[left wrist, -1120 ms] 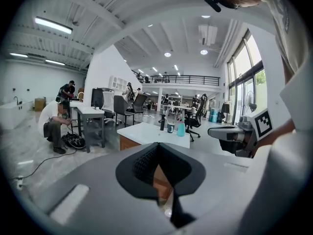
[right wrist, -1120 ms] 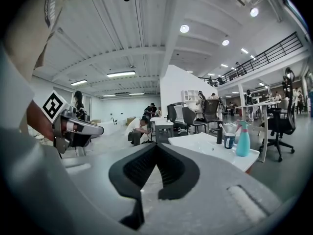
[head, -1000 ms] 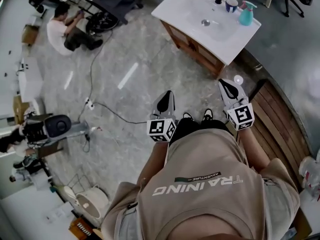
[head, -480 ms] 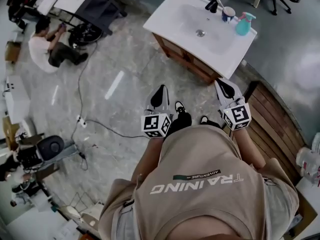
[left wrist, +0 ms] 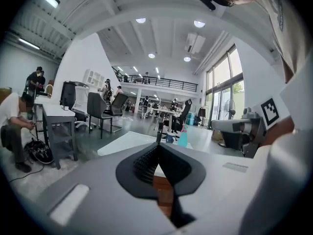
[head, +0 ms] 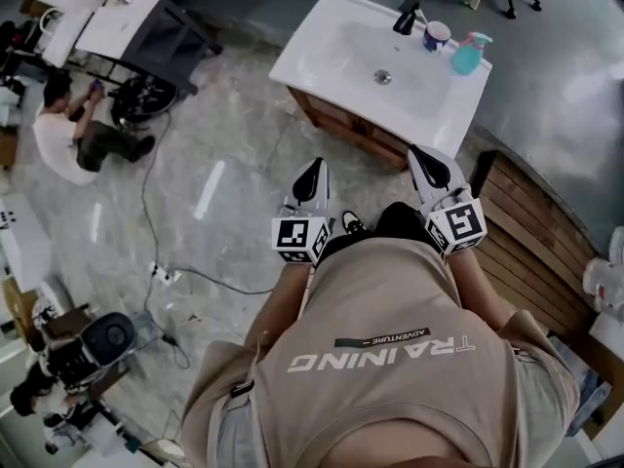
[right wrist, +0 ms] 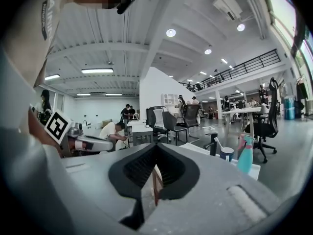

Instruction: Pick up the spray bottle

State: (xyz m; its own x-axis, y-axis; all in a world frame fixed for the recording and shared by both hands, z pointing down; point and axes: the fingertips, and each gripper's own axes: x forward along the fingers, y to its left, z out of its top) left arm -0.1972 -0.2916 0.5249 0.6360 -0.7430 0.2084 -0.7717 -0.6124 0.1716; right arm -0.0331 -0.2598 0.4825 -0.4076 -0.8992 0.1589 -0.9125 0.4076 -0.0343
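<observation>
A teal spray bottle (head: 467, 54) with a pink trigger stands at the back right corner of a white sink top (head: 331, 71). It shows also in the left gripper view (left wrist: 183, 138) and the right gripper view (right wrist: 245, 157). My left gripper (head: 311, 179) and right gripper (head: 426, 162) are held out over the floor in front of the sink cabinet, well short of the bottle. Both are shut with nothing between the jaws.
A black tap (head: 406, 14) and a cup with a toothbrush (head: 436, 34) stand beside the bottle. A wooden cabinet (head: 349, 130) carries the sink. Wooden slats (head: 531, 232) lie to the right. A person (head: 73, 130) crouches at the left by a dark desk (head: 146, 32). Cables (head: 156, 213) cross the floor.
Both grippers and the person holding them have moved toward the sink. The sink and bottle now sit closer and more central in the head view.
</observation>
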